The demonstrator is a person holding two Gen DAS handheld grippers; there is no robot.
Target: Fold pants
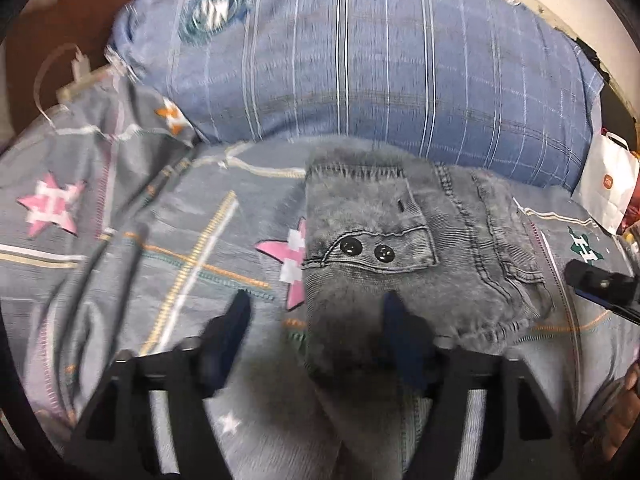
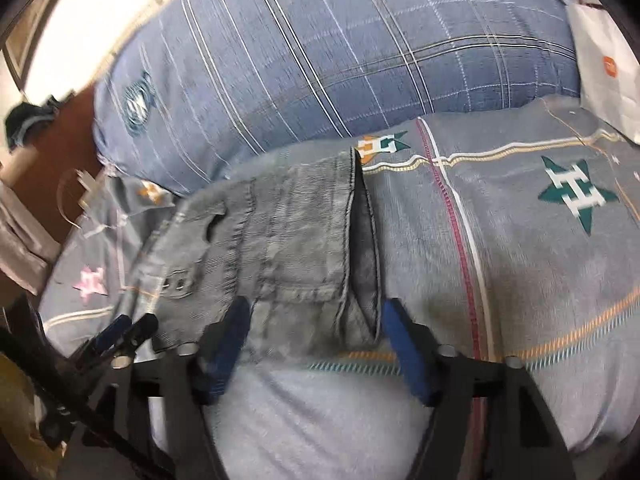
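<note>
**Jeans folded ahead of both open grippers, long side running away toward the pillow**

Jeans (image 1: 400, 248) lie just beyond the tips of both tools, a compact grey denim bundle on the star-patterned bedsheet (image 1: 132, 248). The left gripper (image 1: 316, 312) stands wide open and holds nothing: its right finger hangs over the near left part of the denim, its left finger over bare sheet, so the bundle's left edge runs between them. The right gripper (image 2: 316, 316) is likewise spread wide and empty, its fingers straddling the near right corner, where a hem opening (image 2: 364, 248) shows the darker inside of the cloth. No pad presses on fabric in either view, though motion blur leaves light contact uncertain.

From the tools outward, the bundle stretches forward and stops just short of the blue plaid pillow (image 1: 380, 64); the two black buttons (image 1: 366, 250) sit toward the left hand's side. Each hand is about equally near its own corner. A white paper bag (image 2: 608, 68) lies well off to the right.

By my reading, the fold looks close to finished; any last tidy or further fold would start from these near corners.
</note>
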